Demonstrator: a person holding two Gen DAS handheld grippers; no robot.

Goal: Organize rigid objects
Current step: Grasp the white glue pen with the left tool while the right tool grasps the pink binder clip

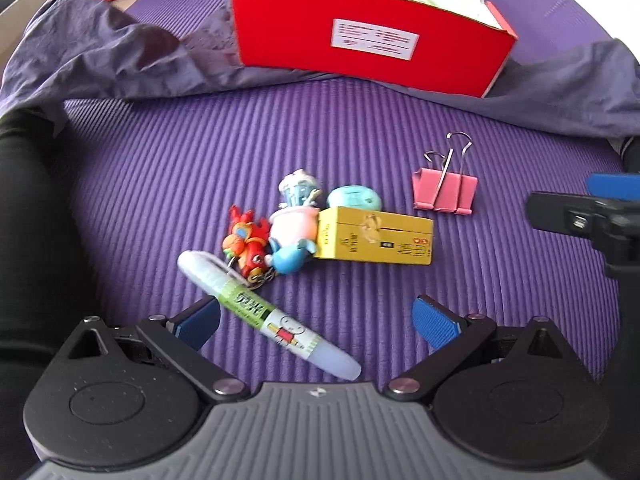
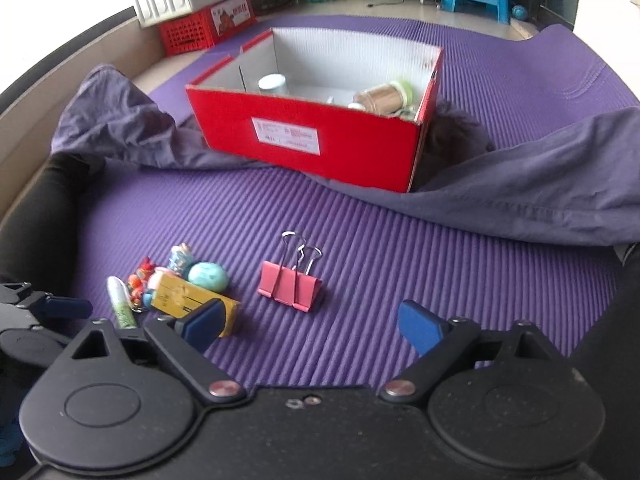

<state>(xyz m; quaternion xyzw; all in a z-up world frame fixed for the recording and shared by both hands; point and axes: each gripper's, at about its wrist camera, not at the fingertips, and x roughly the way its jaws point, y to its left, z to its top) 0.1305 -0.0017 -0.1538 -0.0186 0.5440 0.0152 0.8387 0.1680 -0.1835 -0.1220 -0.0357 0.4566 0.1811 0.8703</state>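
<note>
left hand-held gripper point(image 1: 316, 322) agape over pen point(image 1: 267, 314)

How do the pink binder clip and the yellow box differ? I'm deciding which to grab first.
The pink binder clip lies alone on the mat, while the yellow box is crowded against small toys. The clip has wire handles sticking up; the box is a plain printed block lying flat. The clip sits ahead of the open right tool; the box is ahead of the open left tool. Both rest outside the red box.
</note>
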